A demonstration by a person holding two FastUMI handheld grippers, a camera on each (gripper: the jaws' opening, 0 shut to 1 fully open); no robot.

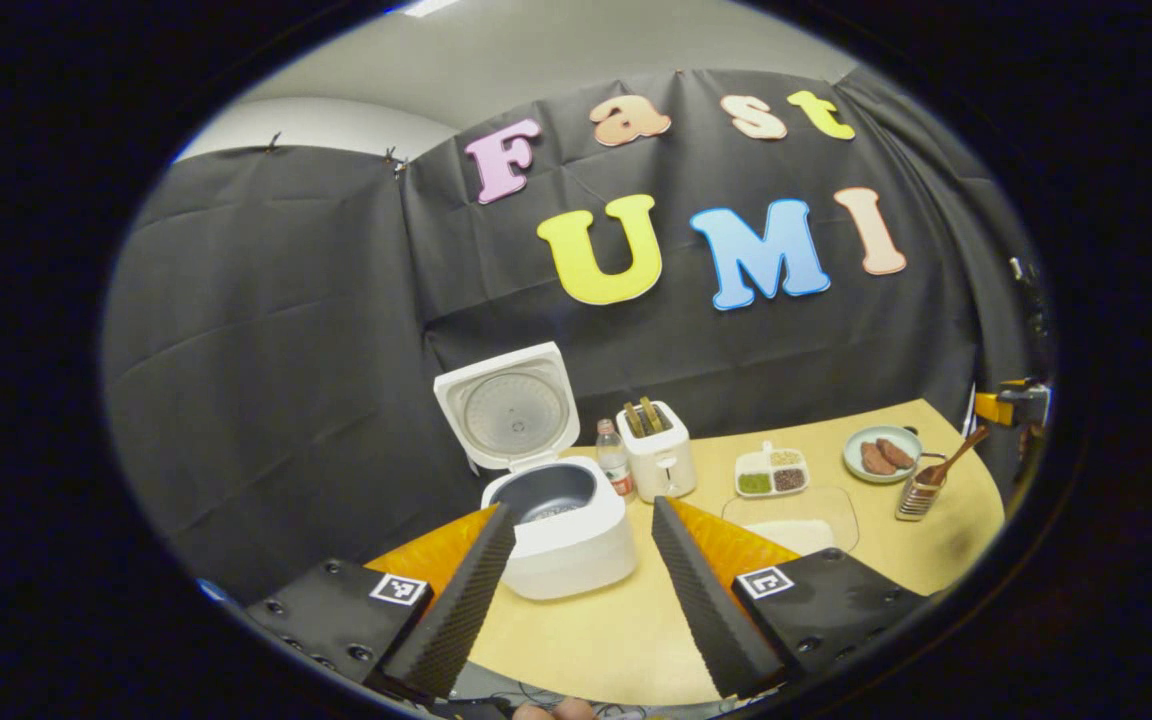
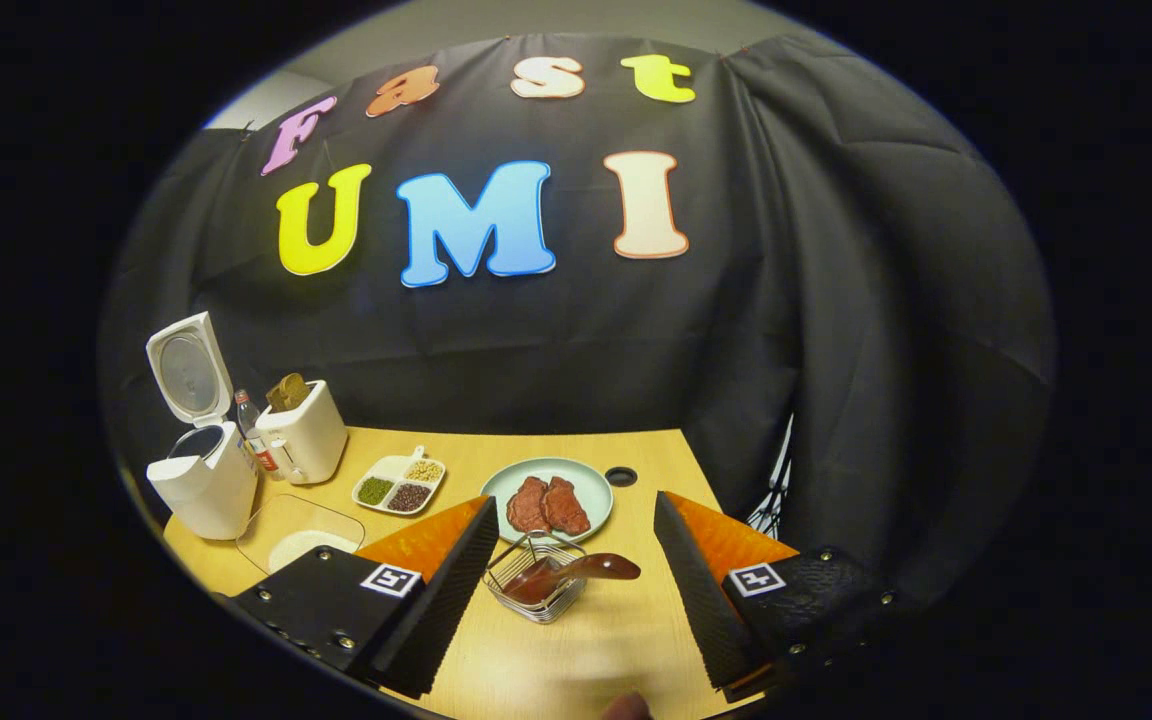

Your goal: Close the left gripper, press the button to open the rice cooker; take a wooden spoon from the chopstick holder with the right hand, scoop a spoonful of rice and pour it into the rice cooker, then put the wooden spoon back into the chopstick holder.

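In the left gripper view, the left gripper (image 1: 576,590) hangs above the near edge of the table with its two fingers spread wide apart and nothing between them; they touch no object. Framed in the gap between them stands the white rice cooker (image 1: 566,535), its lid (image 1: 508,405) swung up and back so the dark inner pot (image 1: 548,493) lies exposed. In the right gripper view, the right gripper (image 2: 576,590) is likewise spread wide and holds nothing. Between its fingers, farther off on the table, sits the wire chopstick holder (image 2: 534,585), and the wooden spoon (image 2: 576,572) rests in it, bowl down, its handle slanting out over the rim toward the right. Just beyond the holder is a pale green plate (image 2: 591,490) carrying two brown pieces of meat (image 2: 546,507). To the left lie a divided dish of beans and grains (image 2: 398,485) and a clear shallow tray of white rice (image 2: 298,540). Beside the cooker stand a small bottle (image 2: 251,430) and a cream toaster (image 2: 304,435) with bread in its slots. The table (image 2: 556,660) is light wood with a small round hole near its back edge, and black cloth walls the booth behind.
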